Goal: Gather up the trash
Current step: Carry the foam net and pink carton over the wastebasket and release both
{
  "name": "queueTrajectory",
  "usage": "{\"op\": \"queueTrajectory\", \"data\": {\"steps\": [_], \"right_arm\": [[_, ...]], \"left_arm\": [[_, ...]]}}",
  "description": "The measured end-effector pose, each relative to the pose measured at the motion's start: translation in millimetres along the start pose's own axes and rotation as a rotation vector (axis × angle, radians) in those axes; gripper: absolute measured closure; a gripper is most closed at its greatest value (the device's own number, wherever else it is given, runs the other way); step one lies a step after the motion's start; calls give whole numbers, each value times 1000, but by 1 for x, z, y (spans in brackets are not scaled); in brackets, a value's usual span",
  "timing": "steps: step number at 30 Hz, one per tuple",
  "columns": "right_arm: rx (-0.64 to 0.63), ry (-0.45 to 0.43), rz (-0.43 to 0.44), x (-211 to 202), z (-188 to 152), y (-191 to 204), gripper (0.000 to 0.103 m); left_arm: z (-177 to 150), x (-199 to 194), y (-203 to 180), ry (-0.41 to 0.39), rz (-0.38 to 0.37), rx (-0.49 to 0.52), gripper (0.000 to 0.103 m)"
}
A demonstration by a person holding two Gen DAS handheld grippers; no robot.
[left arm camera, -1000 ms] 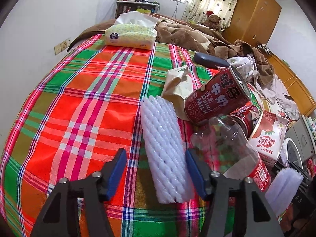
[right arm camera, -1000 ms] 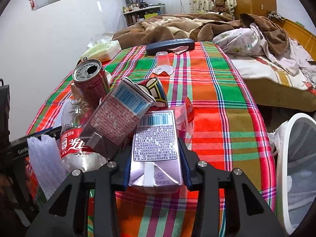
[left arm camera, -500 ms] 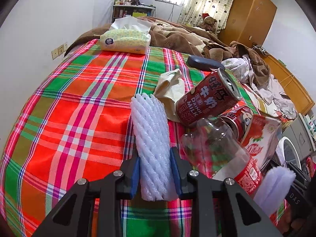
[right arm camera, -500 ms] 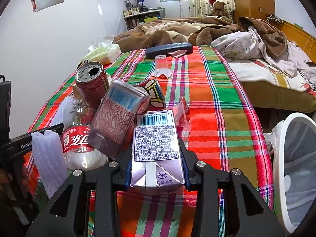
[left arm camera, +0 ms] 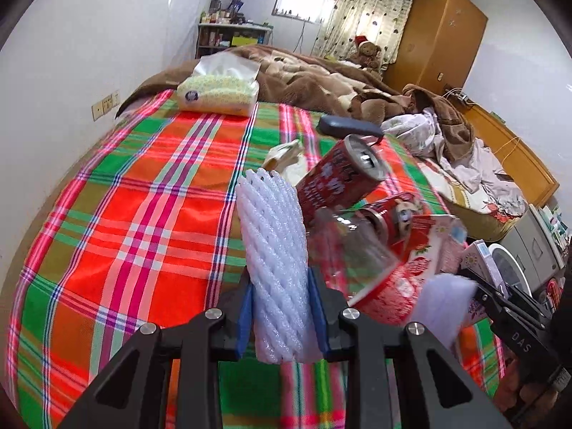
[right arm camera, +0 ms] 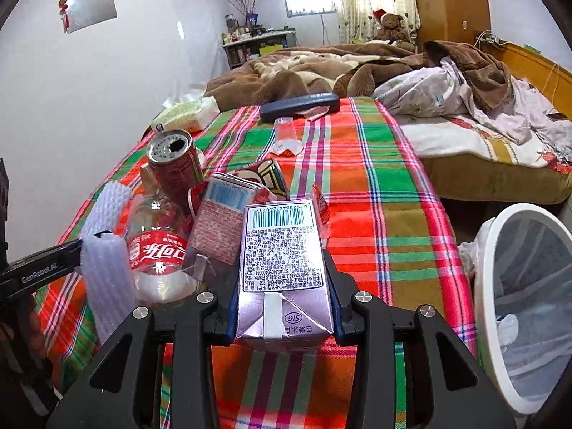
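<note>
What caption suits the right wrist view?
Right gripper clamps a drink carton above the plaid cloth, white bin alongside.

Tissue pack (left arm camera: 218, 94), teddy bear (right arm camera: 391, 23), wardrobe (left arm camera: 438, 35).

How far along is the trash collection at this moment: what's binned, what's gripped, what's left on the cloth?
Done: little shows in the white bin. In hand: left gripper is shut on the foam net sleeve; right gripper is shut on the drink carton. Left: red can, cola bottle, red carton, clear cup.
</note>
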State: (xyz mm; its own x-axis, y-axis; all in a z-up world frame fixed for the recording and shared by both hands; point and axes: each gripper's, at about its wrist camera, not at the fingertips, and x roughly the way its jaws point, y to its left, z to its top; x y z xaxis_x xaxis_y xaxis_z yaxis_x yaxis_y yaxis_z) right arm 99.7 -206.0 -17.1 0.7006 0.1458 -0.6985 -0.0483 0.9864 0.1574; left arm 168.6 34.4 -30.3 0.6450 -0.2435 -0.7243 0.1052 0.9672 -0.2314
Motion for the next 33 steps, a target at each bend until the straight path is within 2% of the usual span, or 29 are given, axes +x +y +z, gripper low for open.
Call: {"op": "queueTrajectory", "data": {"steps": [17,33], "right_arm": [[69,-111,-2,-44,2,-30,64],[146,-184,-89,-78,-3,-84,64]], "left_arm": [[-1,-54,-69,-92,-89,115,74],[-15,-61,-164,-92,-202,270,74]]}}
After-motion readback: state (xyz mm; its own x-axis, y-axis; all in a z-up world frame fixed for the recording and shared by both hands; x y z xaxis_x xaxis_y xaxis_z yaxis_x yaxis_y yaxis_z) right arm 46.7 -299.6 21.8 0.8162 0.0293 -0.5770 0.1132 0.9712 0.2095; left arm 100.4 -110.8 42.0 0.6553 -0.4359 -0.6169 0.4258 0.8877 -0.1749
